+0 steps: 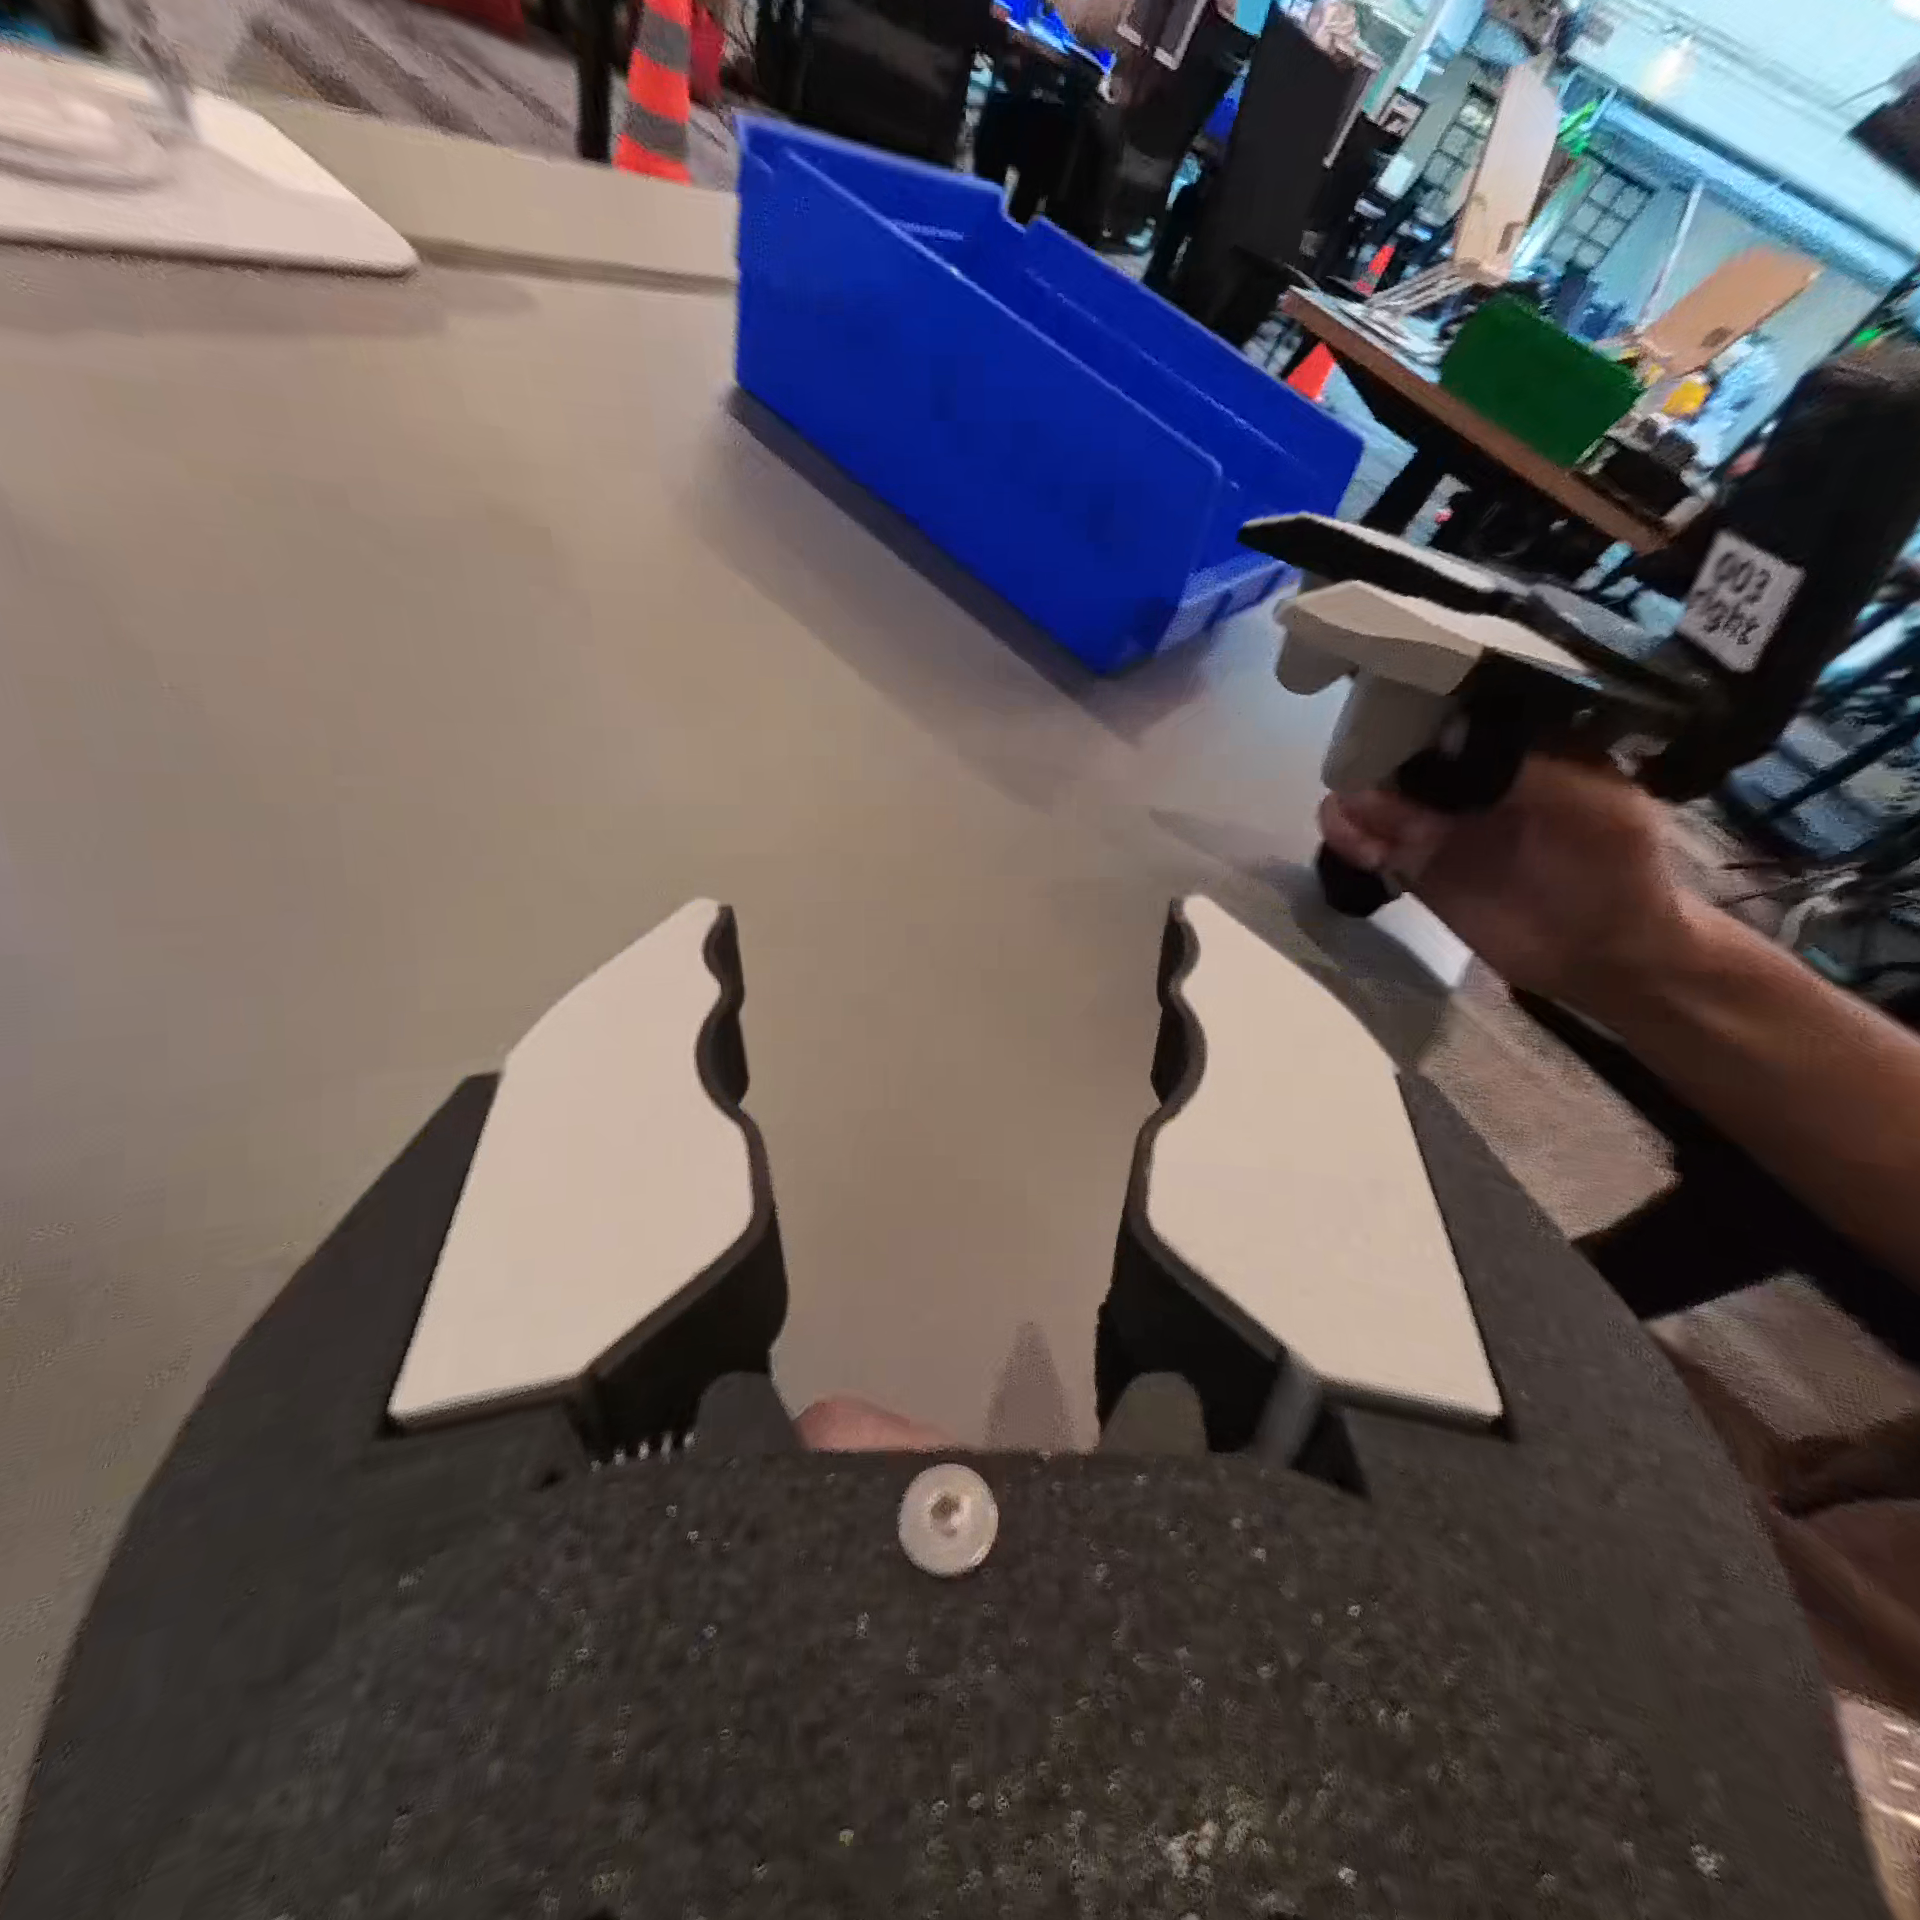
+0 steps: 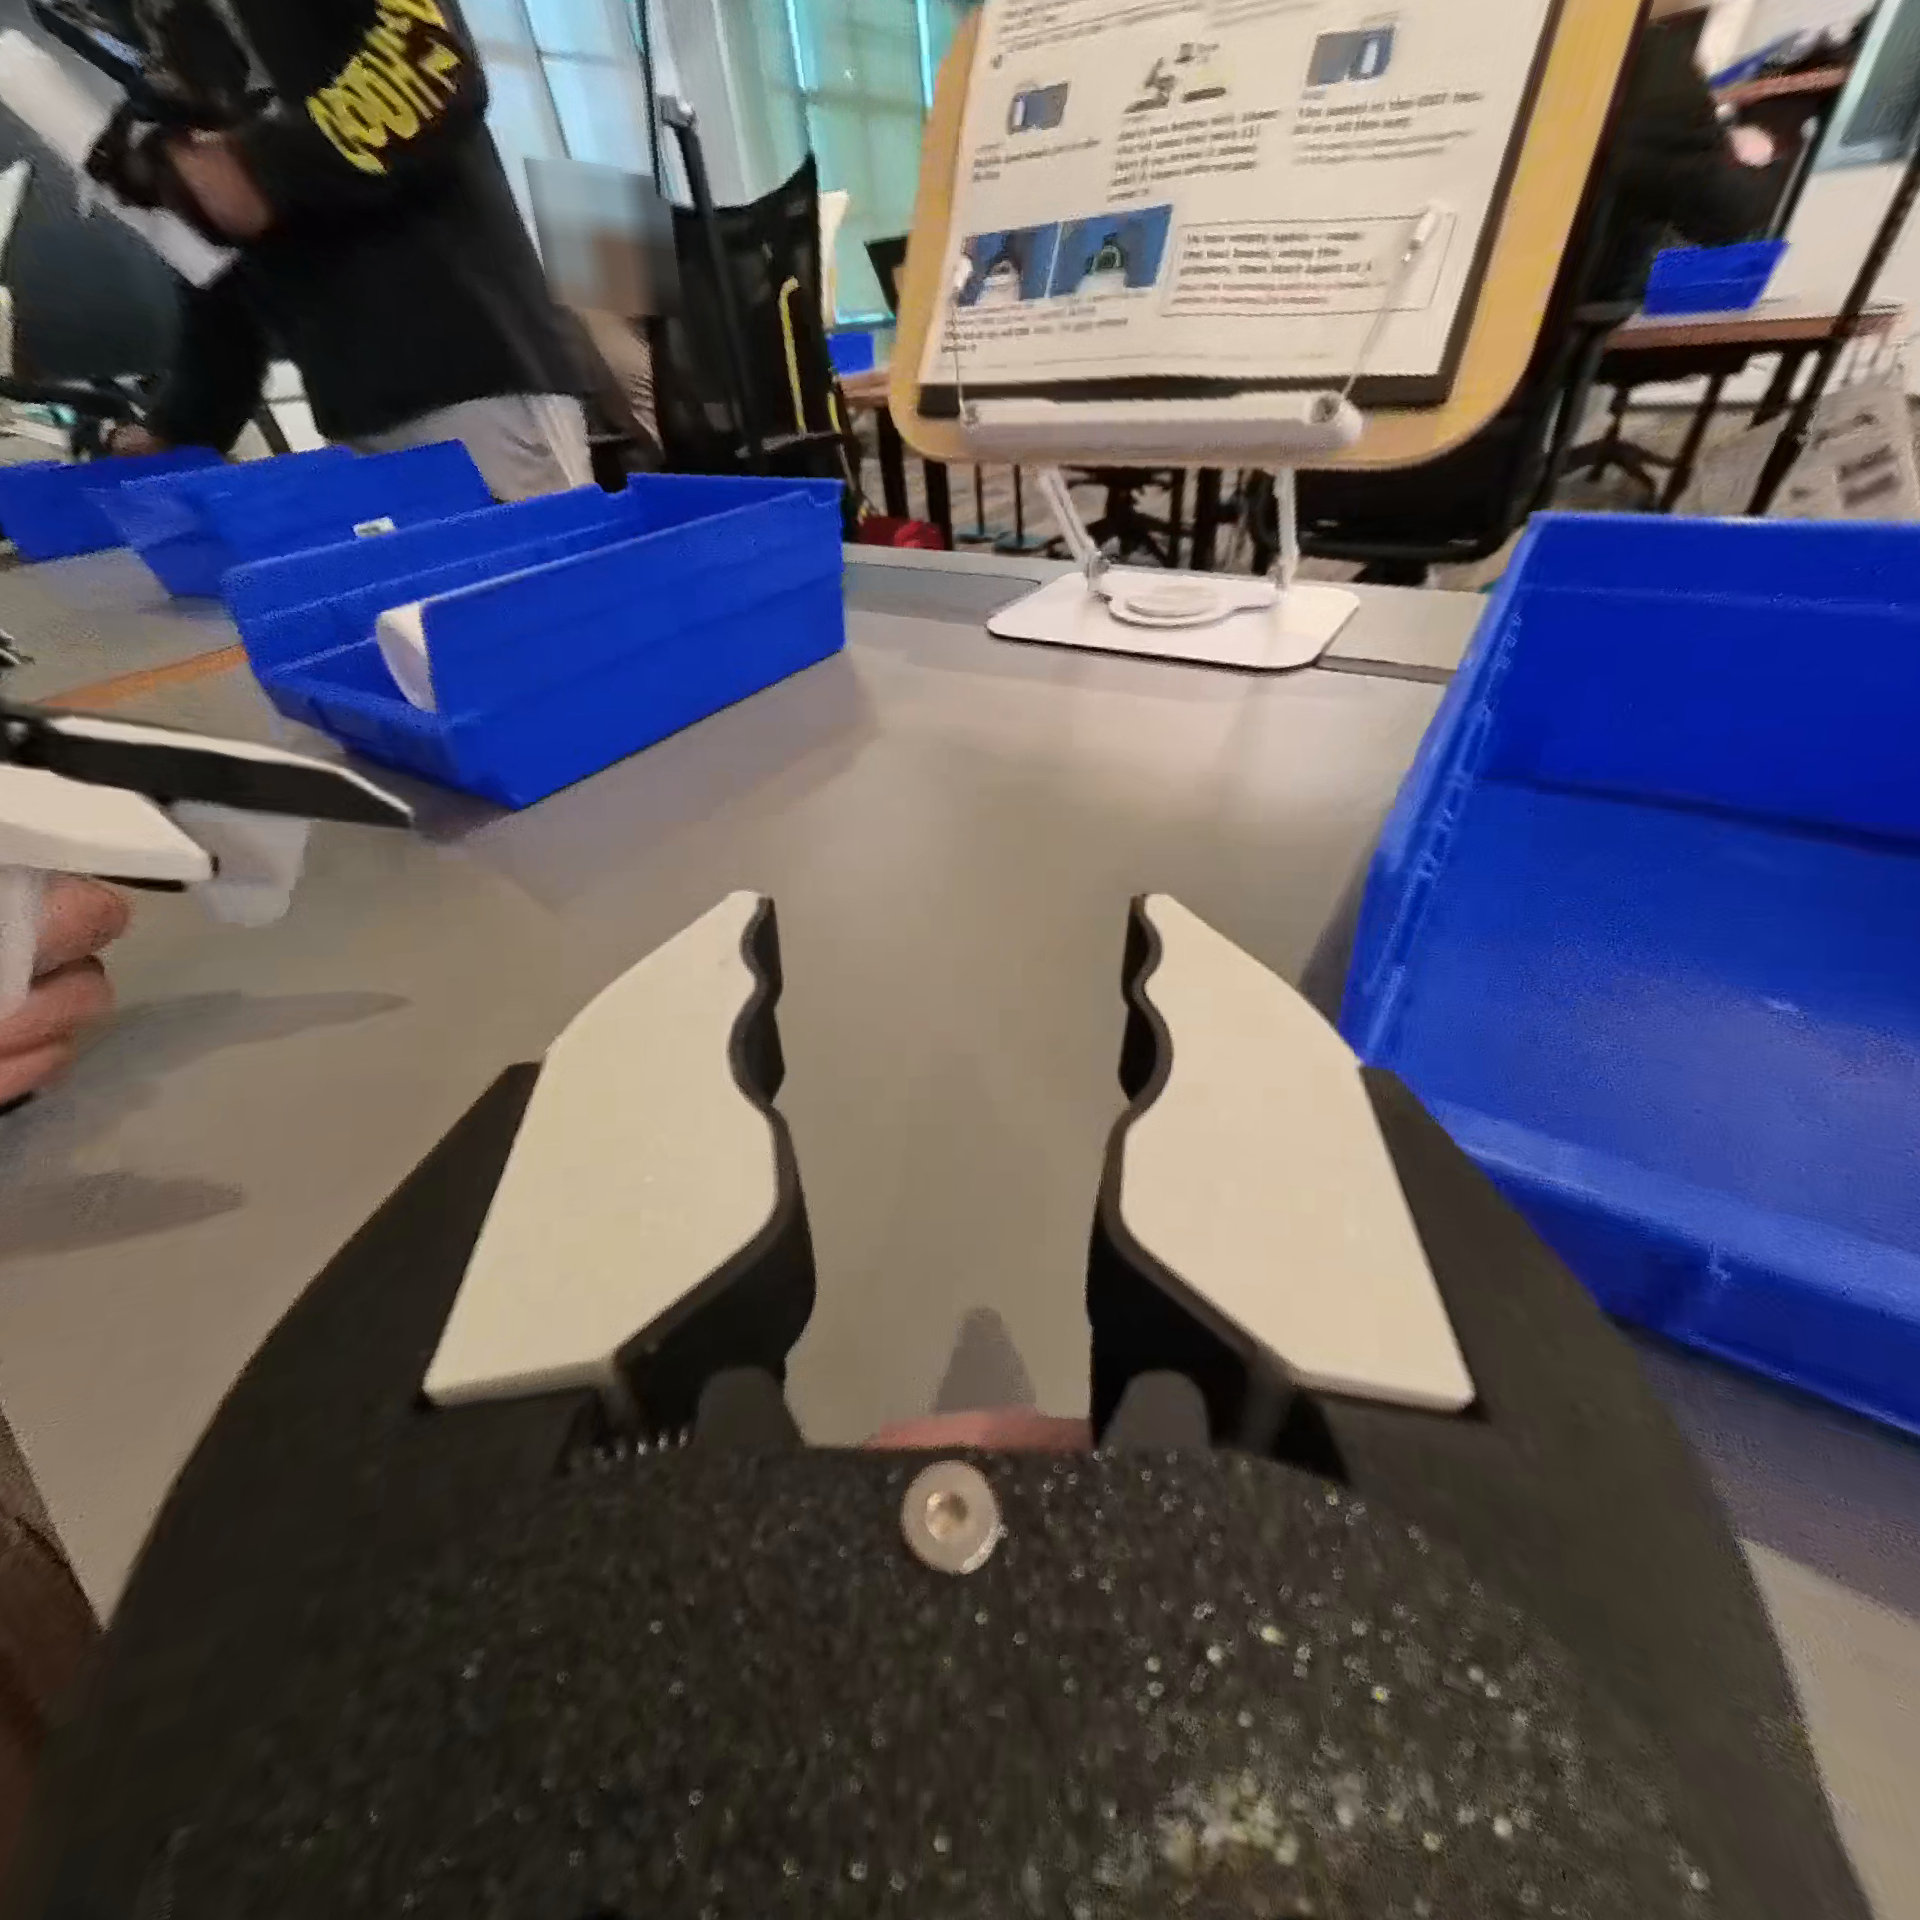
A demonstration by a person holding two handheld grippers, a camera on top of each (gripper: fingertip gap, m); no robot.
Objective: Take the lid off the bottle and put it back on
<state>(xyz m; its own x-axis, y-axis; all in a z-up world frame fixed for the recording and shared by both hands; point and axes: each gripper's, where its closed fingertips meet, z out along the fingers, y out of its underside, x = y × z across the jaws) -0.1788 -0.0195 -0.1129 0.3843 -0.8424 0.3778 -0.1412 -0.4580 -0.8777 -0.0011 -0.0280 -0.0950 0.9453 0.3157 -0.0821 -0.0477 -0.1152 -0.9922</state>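
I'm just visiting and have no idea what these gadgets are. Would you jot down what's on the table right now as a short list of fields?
Left claw: open, nothing between its fingers
Right claw: open, nothing between its fingers
Surface: plain grey table
Containers: long blue plastic bin at left; larger blue plastic bin at right
White object: inside the long bin, kind unclear
Behind: wooden stand holding a printed sheet
Bottle: none visible

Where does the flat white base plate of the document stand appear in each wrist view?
Left wrist view: base plate at top left corner, blurred.
Right wrist view: base plate upper middle, slightly right of centre.
Shared landmark: the grey tabletop it rests on.
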